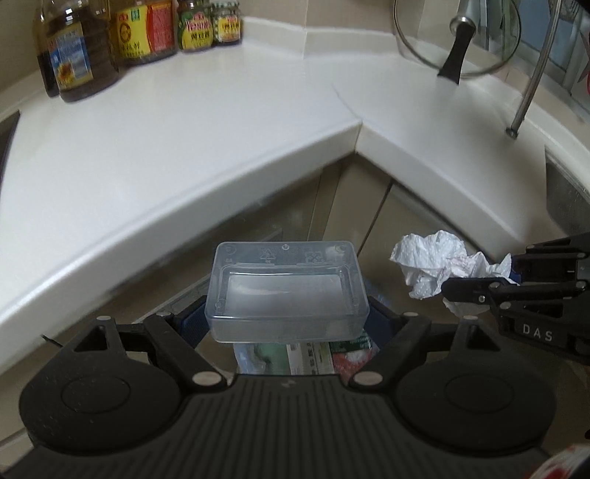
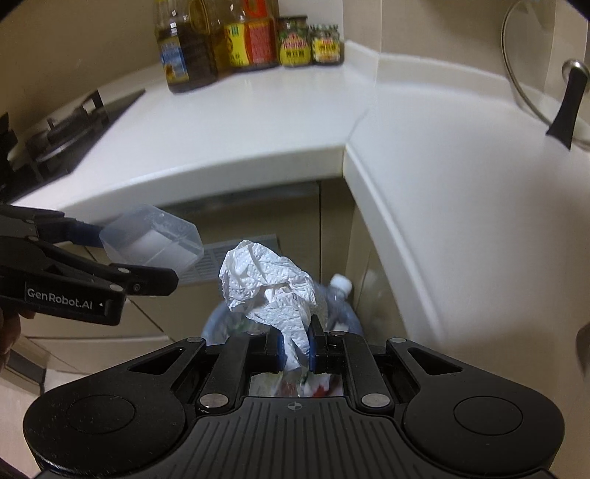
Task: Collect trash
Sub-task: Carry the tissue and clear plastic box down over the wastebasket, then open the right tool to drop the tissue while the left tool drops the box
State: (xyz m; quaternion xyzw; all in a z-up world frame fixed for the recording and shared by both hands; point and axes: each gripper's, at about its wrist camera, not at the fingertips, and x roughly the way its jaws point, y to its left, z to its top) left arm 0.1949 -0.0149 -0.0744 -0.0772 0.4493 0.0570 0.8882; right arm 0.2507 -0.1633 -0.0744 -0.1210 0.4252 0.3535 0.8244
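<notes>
In the left wrist view, oil bottles (image 1: 79, 55) and jars (image 1: 210, 24) stand at the upper left on the white table (image 1: 206, 121). At lower centre the left gripper (image 1: 287, 317) has its fingers (image 1: 191, 320) spread wide, pressing the two ends of a clear plastic box (image 1: 285, 291) held between them. Below it, a trash bin (image 1: 313, 357) shows packaging inside. At right, the right gripper (image 1: 475, 280) pinches a crumpled paper towel (image 1: 435, 265). A glass lid (image 1: 457, 40) leans at upper right.

In the right wrist view, a stove (image 2: 62, 136) sits at left. The box is at centre left, the towel at centre, clamped between fully closed fingers (image 2: 315, 346), above the bin, where a capped bottle (image 2: 337, 294) lies.
</notes>
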